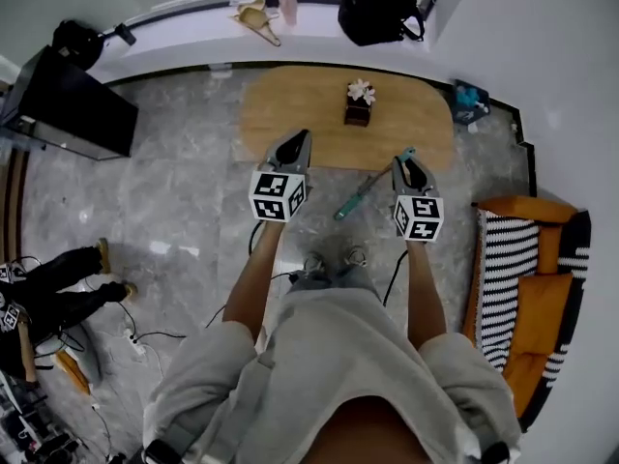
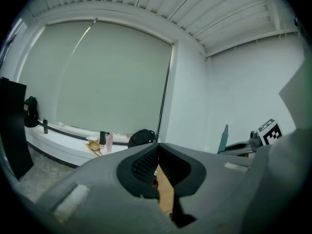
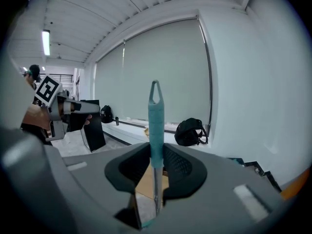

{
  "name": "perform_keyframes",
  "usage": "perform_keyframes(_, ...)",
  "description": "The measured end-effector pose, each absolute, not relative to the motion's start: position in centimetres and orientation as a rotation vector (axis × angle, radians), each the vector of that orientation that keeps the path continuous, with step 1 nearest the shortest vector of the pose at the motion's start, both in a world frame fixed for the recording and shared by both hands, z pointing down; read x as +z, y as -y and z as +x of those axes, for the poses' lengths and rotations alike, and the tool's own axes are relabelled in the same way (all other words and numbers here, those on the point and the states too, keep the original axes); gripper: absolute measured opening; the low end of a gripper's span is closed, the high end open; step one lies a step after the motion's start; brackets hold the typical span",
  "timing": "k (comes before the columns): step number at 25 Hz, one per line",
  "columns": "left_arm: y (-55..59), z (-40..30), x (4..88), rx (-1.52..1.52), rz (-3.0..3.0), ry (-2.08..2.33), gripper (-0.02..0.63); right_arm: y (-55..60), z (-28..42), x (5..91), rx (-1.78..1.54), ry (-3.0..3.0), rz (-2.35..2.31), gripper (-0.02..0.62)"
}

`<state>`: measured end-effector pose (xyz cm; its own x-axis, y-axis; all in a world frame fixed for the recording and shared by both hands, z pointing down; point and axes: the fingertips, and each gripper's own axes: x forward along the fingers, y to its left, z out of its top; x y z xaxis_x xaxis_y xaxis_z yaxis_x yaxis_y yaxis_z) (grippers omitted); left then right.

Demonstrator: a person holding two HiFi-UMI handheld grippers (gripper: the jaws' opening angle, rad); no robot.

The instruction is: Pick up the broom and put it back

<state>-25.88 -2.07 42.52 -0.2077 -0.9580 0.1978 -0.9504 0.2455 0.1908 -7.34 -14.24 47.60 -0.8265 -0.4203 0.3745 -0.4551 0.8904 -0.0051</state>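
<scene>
- Right tongs [image 1: 403, 159] pinch the teal broom [image 3: 156, 121] by its handle, which stands upright between the jaws.
- Left tongs [image 1: 302, 135] pressed together, apparently empty.
- Both forearms [image 1: 253, 274] reach forward, side by side.

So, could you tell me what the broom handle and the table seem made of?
The broom handle shows a matte teal plastic or rubber grip over a thin shiny shaft, likely metal. The table looks like light wood or veneer, streaky tan.
</scene>
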Motion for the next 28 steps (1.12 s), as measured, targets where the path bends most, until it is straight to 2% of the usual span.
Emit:
perform_keyframes(14,0.7,-22.9,47.2,0.026,1.63,2.258,0.001,12.4,-10.0,55.4,0.186,2.639,0.466,0.087)
perform_keyframes(28,1.2,-22.4,56.6,0.059,1.579,2.153,0.0,14.7,-11.8,67.6,0.23,2.501,0.467,0.087)
